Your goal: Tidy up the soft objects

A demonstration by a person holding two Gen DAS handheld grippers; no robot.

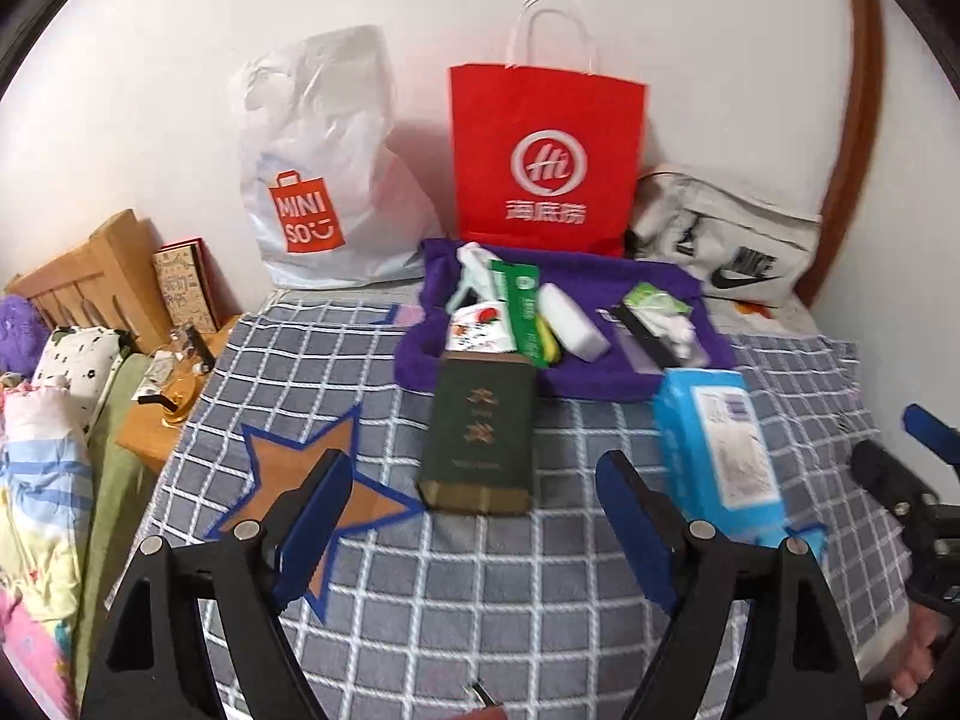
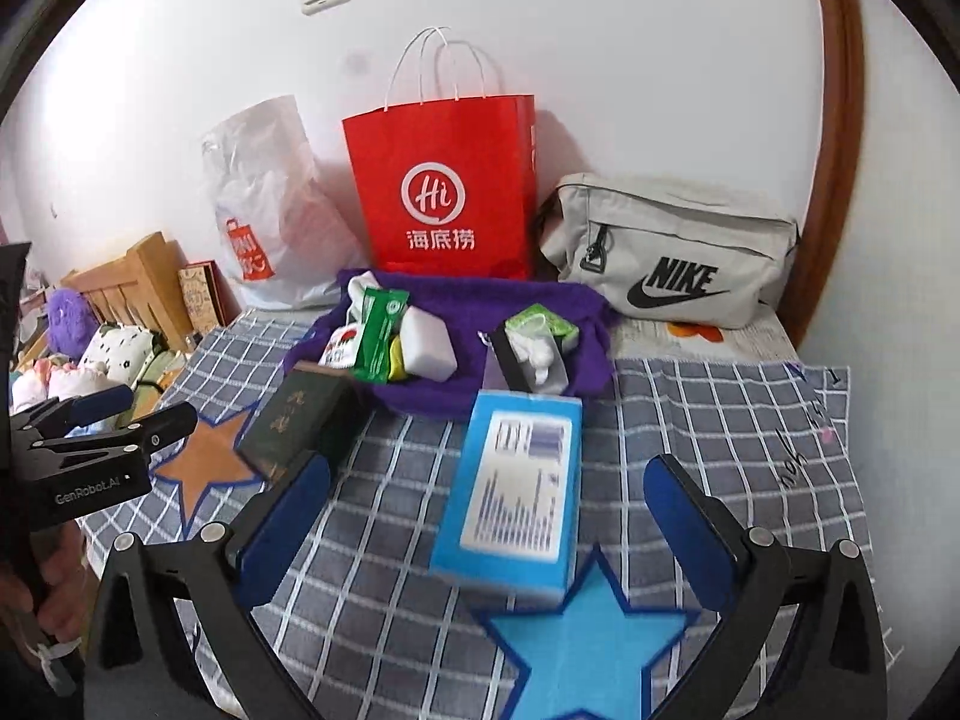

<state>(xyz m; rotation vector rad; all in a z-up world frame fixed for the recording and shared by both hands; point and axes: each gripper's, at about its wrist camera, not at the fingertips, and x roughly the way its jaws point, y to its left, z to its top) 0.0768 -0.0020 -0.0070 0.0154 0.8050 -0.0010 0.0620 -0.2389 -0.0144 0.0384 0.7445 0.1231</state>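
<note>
Two star markers sit on the checked cloth: a brown star [image 1: 312, 480] beside the green box [image 1: 477, 438], and a blue star [image 2: 585, 636] against the blue tissue pack [image 2: 516, 492], likely sorting targets. Small items rest on the purple towel [image 2: 456, 300] toward the far edge. Left hand-held gripper [image 1: 474, 492] and right hand-held gripper [image 2: 489, 504] both hover spread wide, holding nothing.

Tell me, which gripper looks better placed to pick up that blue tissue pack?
Probably the right gripper: the blue tissue pack lies straight between its open fingers. The left gripper, also open, faces the green box.
</note>
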